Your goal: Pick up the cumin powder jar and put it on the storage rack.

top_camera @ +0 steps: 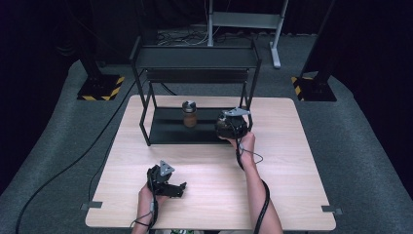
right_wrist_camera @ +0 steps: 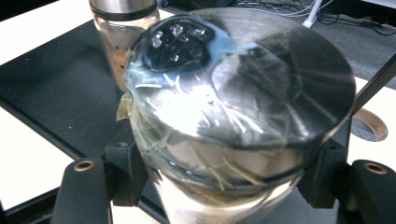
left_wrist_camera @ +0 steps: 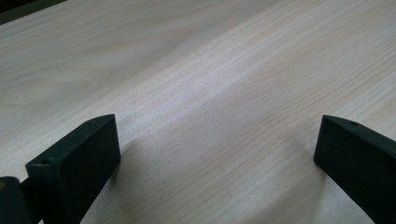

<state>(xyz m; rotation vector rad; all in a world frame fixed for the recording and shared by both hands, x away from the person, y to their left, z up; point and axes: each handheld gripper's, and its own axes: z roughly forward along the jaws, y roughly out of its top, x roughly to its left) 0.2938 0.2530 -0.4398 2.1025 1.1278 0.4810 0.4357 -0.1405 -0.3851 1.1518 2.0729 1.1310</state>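
A jar with a dark lid (right_wrist_camera: 243,88) is gripped by the right gripper (top_camera: 233,124). In the right gripper view, the two black jaws are seen pressed against the jar's sides just under the lid, one on each side, so the jar is pinched between them. The lid is shiny and reflects light, and some clear wrapping or tape is seen around its edge. In the high view, the held jar is located at the right front corner of the black shelf rack (top_camera: 195,61), over the edge of the rack's lower board.

A second jar with a metal lid (top_camera: 189,113) is standing upright on the lower board of the rack, near its middle and to the left of the held jar. In the right gripper view it is seen just behind the held jar; whether the two are touching cannot be told.

The left gripper (top_camera: 168,183) is held low over the wooden table (top_camera: 292,161), well in front of the rack and toward its left side. In the left gripper view its jaws are spread wide apart, and only bare wood is between them.
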